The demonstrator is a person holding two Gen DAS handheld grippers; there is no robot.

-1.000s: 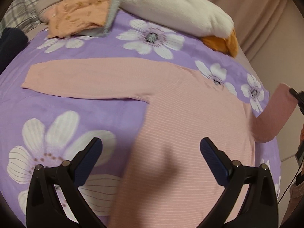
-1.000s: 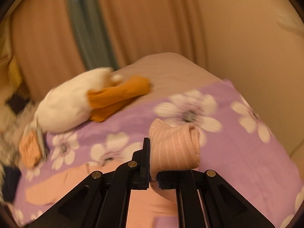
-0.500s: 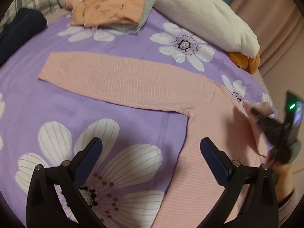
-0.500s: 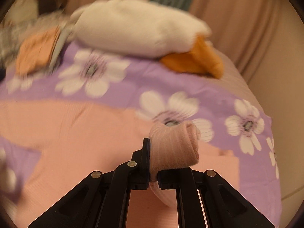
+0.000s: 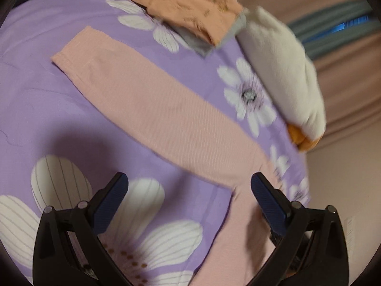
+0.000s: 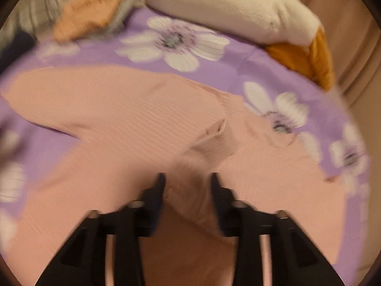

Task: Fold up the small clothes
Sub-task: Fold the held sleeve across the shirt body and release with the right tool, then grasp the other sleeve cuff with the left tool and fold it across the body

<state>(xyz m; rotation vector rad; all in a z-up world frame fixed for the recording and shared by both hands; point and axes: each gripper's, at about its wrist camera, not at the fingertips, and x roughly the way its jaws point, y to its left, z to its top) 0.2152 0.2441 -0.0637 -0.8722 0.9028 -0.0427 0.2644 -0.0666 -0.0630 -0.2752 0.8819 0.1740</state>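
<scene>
The right gripper (image 6: 188, 183) has just been opening its jaws; the pink top's (image 6: 100, 109) folded-over sleeve (image 6: 209, 143) lies loose between them, unpinched. The left gripper (image 5: 189, 190) hangs with jaws spread wide and empty over the bed (image 5: 42, 90) (purple, flowered), the other sleeve (image 5: 152, 109) stretched flat toward folded clothes (image 5: 188, 7) at the far edge

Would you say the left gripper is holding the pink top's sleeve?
No, the left gripper is open above the sleeve, holding nothing.

Pink ribbed top (image 6: 119, 109) flat on bedspread (image 6: 214, 71)
</scene>
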